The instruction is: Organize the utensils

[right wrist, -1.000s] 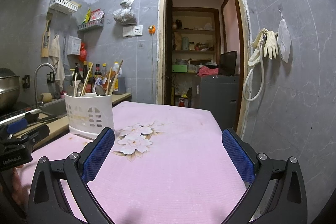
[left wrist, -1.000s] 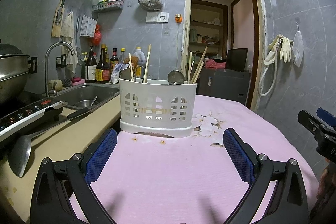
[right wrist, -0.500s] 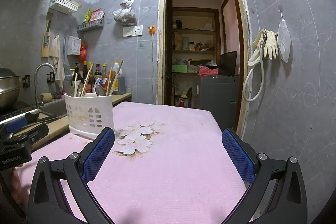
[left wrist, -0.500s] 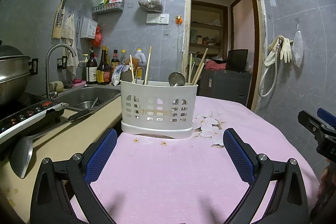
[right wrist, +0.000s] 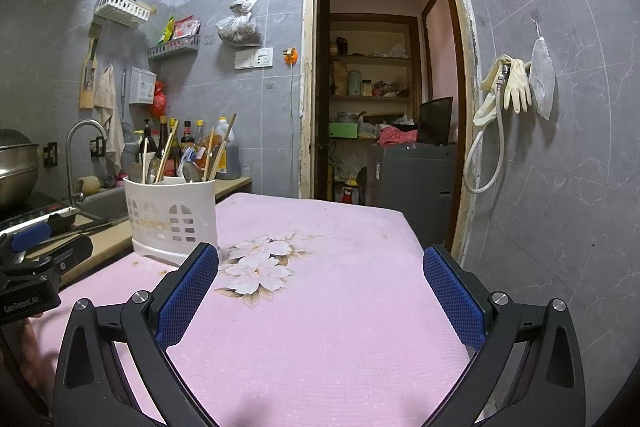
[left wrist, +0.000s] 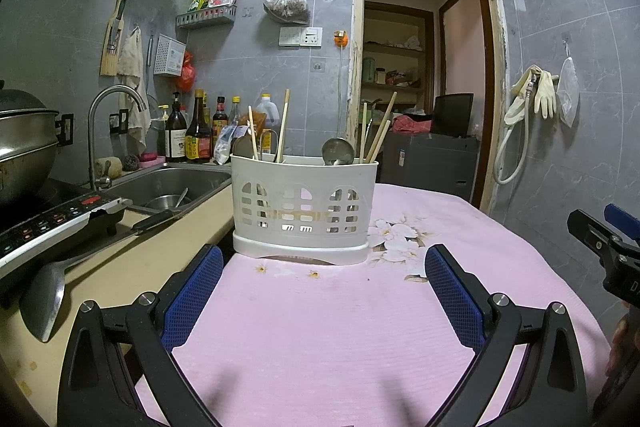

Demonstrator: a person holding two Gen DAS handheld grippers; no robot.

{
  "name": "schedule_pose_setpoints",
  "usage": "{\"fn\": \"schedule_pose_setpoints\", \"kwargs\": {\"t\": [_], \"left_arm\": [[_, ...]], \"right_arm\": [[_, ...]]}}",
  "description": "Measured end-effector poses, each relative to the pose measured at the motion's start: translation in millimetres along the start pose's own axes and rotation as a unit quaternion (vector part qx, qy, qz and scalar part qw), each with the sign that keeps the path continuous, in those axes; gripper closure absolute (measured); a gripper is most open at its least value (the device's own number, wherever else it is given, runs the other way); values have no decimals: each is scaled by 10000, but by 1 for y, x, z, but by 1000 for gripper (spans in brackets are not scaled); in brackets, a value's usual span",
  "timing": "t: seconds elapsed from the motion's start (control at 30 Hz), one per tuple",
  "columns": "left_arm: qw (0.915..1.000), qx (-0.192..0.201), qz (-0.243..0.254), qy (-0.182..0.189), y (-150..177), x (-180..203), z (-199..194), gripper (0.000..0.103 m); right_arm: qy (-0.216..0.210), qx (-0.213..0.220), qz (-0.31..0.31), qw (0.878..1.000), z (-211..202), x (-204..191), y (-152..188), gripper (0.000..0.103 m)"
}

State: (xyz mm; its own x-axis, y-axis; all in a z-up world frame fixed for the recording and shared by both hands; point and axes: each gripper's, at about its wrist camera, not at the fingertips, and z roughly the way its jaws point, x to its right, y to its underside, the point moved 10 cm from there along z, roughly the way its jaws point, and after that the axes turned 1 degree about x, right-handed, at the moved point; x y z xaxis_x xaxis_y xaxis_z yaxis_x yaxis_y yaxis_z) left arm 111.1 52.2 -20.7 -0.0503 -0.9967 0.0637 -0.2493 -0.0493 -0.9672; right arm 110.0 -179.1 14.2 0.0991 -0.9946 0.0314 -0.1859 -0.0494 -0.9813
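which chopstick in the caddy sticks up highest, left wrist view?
The lone chopstick in the left compartment of the white caddy, beside the shorter pale one. Its tip tops the leaning chopsticks on the right side.

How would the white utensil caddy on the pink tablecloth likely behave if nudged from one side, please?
The utensil caddy looks like thin perforated plastic, so probably light. Its wider base should resist tipping, though the tall chopsticks and ladle raise its weight. On the tablecloth it may drag and bunch the fabric.

Pink floral tablecloth (left wrist: pixel 320 327), steel sink (left wrist: pixel 172 183), sauce bottles (left wrist: pixel 192 139), rubber gloves (right wrist: pixel 516 87) hanging on wall
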Motion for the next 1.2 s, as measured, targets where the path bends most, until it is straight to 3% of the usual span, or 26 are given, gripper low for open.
{"fn": "schedule_pose_setpoints", "kwargs": {"t": [1.2], "left_arm": [[9999, -85, -15, -120, 6, -3, 4, 4]], "right_arm": [[-14, -35, -31, 10000, 2, 0, -1, 0]]}}
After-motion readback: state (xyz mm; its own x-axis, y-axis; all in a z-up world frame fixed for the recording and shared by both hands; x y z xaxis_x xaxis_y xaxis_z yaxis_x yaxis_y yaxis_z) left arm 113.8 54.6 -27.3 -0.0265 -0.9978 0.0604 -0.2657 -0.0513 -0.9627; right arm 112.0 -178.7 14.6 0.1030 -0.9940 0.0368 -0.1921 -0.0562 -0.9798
